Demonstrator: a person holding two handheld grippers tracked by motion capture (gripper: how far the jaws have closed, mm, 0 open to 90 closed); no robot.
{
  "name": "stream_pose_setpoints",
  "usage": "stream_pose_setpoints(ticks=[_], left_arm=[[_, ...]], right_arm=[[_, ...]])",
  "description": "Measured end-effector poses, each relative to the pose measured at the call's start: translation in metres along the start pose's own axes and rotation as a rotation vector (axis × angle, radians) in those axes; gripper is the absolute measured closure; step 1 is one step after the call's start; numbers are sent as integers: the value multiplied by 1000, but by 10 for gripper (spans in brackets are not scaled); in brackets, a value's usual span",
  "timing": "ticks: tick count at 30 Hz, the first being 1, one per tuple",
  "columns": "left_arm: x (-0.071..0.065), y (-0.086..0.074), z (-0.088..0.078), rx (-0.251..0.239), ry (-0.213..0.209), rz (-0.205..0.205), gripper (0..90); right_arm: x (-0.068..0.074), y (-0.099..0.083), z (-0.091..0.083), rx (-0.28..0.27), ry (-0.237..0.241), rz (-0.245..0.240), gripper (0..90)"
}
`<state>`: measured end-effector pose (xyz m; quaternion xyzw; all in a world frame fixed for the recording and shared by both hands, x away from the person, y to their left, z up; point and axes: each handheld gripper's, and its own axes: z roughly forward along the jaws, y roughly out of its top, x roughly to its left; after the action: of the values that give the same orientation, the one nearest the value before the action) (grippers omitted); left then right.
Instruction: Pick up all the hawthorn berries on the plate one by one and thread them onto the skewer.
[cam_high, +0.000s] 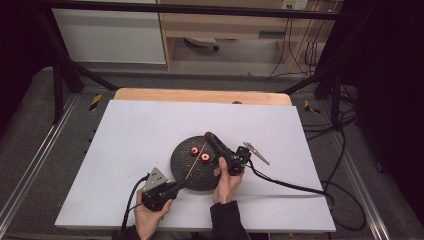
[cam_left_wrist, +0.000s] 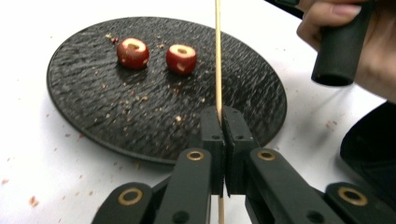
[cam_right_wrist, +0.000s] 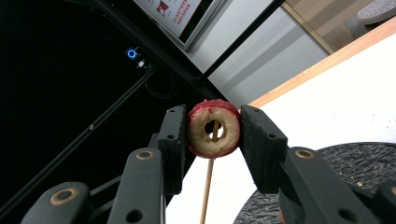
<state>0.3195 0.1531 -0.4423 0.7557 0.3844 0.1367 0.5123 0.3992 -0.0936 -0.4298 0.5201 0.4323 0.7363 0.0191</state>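
**Skewer and cored fruit piece meet above the dark plate**

The skewer (cam_left_wrist: 217, 56), a thin wooden stick, is pinched between the pressed-together jaws of the left gripper (cam_left_wrist: 223, 114) and runs away from it over the near right part of the plate (cam_left_wrist: 84, 116). In the high view the skewer (cam_high: 196, 161) slants from the left gripper (cam_high: 182, 183) at the plate's near edge up towards the right gripper (cam_high: 209, 135), which is held over the plate's far right side.

The right gripper (cam_right_wrist: 212, 128) clamps a red-skinned fruit ring (cam_right_wrist: 214, 128) between its two pads, one pad against each side of the ring. The ring's pale cut face and its central hole face the camera, and the skewer (cam_right_wrist: 208, 182) rises from below to the ring, with its tip showing inside the hole.

Two more cored red fruit pieces lie on the plate's far part, just beside each other but apart: one to the left (cam_left_wrist: 133, 52) and one to the right (cam_left_wrist: 181, 58), with crumbs scattered around them. The plate sits near the middle of the white bench (cam_high: 130, 135). The person's left hand (cam_high: 150, 212) holds its gripper at the near edge of the bench, and the right hand (cam_high: 227, 182) grips the other gripper's handle just right of the plate.
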Motion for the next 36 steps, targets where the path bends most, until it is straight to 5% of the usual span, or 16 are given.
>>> stream_pose_setpoints(ticks=[25,36], left_arm=[[-3,47,24,-15,-14,6,884],[-3,55,34,-7,-16,10,885]], right_arm=[[7,-7,-11,29,20,-30,631],[7,-14,-16,55,4,-57,631]])
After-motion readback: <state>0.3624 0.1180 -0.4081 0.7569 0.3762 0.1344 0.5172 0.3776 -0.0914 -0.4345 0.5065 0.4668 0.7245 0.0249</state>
